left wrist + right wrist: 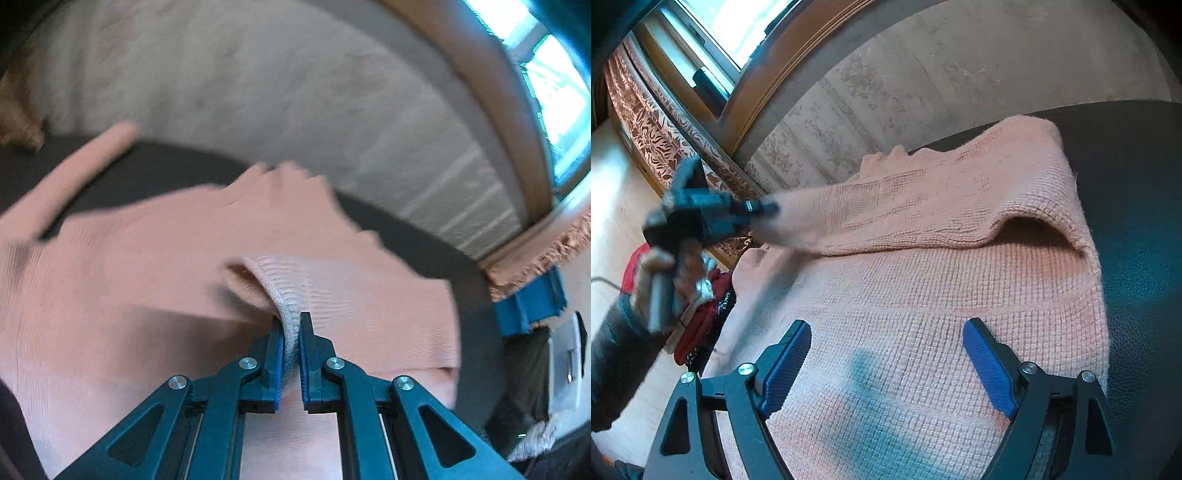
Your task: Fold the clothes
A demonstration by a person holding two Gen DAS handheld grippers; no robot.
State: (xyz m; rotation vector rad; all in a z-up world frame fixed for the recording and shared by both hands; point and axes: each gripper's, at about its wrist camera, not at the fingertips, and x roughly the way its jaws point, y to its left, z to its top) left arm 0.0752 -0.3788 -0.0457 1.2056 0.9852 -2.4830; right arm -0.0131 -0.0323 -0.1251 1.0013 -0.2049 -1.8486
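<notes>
Left gripper [291,325]: jaws clenched on the ribbed cuff end of the pink knit sweater's [147,280] sleeve [280,284], fabric pinched between the blue pads. Left wrist view is motion-blurred. In the right wrist view the same gripper [764,208] sits at middle left, held in a person's hand [683,273], with the sleeve [886,214] stretched from it across the sweater body toward the upper right of the frame.

Right gripper [886,365]: jaws released, spread wide at the bottom of the frame over the sweater [923,314], nothing between the pads; can't tell if the tips touch the knit.

Sweater lies flat on a dark leather-like surface [1137,206], which shows at right. Wallpapered wall [923,66] behind, window [738,22] at upper left, red cloth items [701,332] at lower left beside the sweater's edge.
</notes>
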